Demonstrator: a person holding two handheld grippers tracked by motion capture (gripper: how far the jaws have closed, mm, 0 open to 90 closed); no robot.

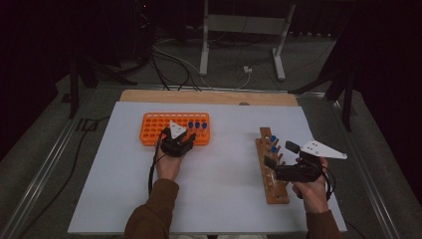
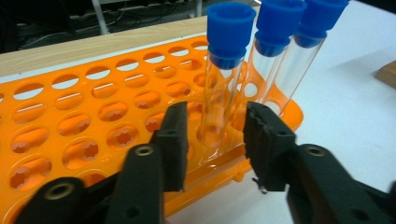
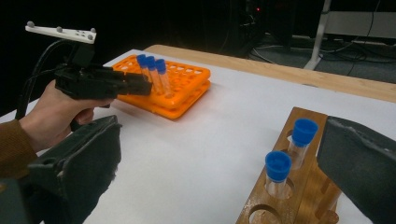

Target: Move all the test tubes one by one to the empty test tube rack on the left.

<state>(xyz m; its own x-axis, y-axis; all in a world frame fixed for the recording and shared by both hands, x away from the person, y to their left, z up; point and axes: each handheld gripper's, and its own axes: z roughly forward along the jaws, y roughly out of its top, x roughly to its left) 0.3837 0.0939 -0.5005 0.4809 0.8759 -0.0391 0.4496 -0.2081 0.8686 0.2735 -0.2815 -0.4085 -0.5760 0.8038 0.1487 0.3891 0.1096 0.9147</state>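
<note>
White sheeting [image 1: 219, 199] is spread over the table; an orange rack [image 2: 84, 135] is set far left, a wooden rack [image 3: 299, 196] right. The left gripper [image 2: 215, 140] is parted around a blue-capped tube [image 2: 222, 79] seated in the orange rack, pads clear. The right gripper [image 3: 219, 168] is held wide, empty, beside the wooden rack.

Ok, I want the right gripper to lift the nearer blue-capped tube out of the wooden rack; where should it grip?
Grip the nearer tube on its clear wall just under the cap, jaws level from the open side: it stands upright in the wooden rack, its lower part sunk in the hole.
</note>
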